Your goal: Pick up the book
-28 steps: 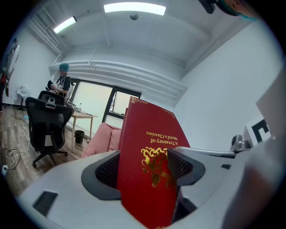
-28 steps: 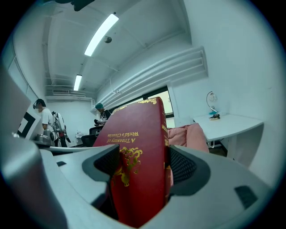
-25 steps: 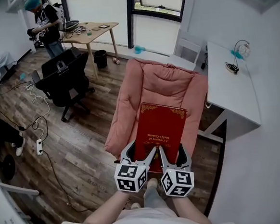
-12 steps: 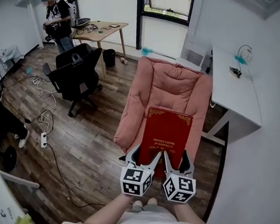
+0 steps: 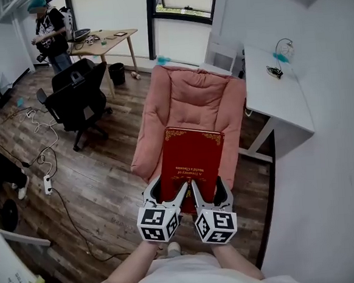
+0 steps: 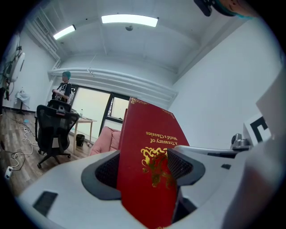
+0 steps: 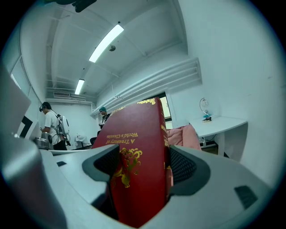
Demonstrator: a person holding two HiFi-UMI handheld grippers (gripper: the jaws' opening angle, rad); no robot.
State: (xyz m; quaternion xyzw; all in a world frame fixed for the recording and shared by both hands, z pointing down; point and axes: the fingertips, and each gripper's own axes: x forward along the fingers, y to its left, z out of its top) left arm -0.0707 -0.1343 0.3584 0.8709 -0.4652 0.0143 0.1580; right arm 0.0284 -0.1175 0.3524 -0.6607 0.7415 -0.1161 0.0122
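Here, a large red hardcover book [image 5: 191,161] with gilt lettering is held in the air over a pink padded chair [image 5: 189,100]; whether its far end touches the cushion cannot be told. Its near edge is clamped by both tools. The left gripper [image 5: 168,196] is closed on the near left part, and the right gripper [image 5: 210,193] is closed on the near right part, the two just beside each other. In each gripper view the book is seen standing between ribbed pads that press on its front and back boards.

The book is judged to be stiff and fairly heavy, with a smooth cover that could slide between the pads. Since it is held at one edge only, the far end is likely to pull downward. A firm squeeze, or a hold nearer the middle of the long sides, would be steadier.

A white desk [image 5: 277,93] stands to the right and a black office chair [image 5: 76,97] to the left. Cables [image 5: 43,148] lie on the wooden floor. A person [image 5: 49,32] stands by a wooden table [image 5: 105,43] far off. Nothing is seen blocking the book.
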